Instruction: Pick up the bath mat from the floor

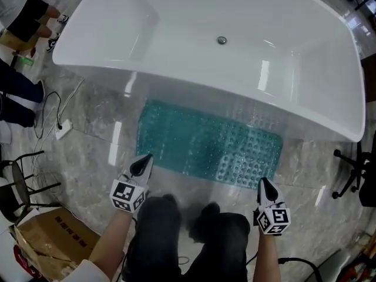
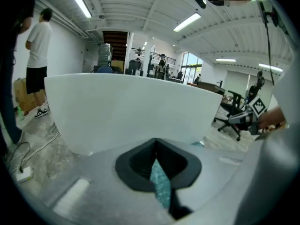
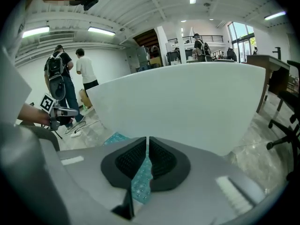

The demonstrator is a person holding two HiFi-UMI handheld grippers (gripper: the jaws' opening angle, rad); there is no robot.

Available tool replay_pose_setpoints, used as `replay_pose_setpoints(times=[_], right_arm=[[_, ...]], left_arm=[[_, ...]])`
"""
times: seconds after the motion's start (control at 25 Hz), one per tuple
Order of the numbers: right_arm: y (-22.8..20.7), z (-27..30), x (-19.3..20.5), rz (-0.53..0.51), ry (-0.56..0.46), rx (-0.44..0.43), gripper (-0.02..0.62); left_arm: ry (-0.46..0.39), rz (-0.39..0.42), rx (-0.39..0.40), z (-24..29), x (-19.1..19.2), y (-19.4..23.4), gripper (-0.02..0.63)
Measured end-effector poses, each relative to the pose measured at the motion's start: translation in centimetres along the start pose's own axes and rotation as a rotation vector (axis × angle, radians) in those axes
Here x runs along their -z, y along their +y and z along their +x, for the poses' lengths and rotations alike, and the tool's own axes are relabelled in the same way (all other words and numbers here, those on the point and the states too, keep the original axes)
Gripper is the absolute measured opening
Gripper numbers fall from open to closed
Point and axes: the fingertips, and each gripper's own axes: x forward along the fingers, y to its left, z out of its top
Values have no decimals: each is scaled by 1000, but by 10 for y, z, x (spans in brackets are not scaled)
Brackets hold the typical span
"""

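Observation:
The teal bath mat [image 1: 207, 144] with rows of small bumps lies flat on the grey marble floor, against the foot of the white bathtub [image 1: 235, 51]. My left gripper [image 1: 144, 160] hovers over the mat's near left corner, jaws shut and empty. Past the mat's near right corner my right gripper [image 1: 262, 184] also hangs shut, holding nothing. In the left gripper view the closed jaws [image 2: 155, 142] point at the tub wall [image 2: 126, 107], with the mat [image 2: 161, 184] showing below them. The right gripper view shows its jaws [image 3: 147, 139] nearly touching, the mat [image 3: 140, 182] beneath.
My dark trouser legs [image 1: 188, 234] stand just behind the mat. A cardboard box [image 1: 53, 237] and a black stool [image 1: 20, 184] are at the near left, a power strip with cable [image 1: 63, 128] left of the mat, an office chair [image 1: 358, 175] at right. People stand at far left [image 1: 17, 16].

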Motion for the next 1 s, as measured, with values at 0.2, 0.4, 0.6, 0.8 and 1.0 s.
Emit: replay_pose_setpoints(times=[0.2, 0.4, 0.6, 0.8, 1.0], right_arm=[[-37, 45, 60, -17, 19, 10, 34], [-70, 89, 127, -6, 38, 32, 48], [-82, 118, 179, 0, 51, 44, 67], [-93, 139, 221, 47, 68, 42, 97], [-133, 155, 257, 81, 100, 73, 140]], left_arm=[[17, 28, -2, 51, 63, 29, 3], [62, 45, -5, 98, 136, 53, 8], [103, 50, 5, 126, 196, 67, 29], [130, -9, -8, 148, 239, 88, 48], [189, -24, -17, 176, 274, 100, 71]])
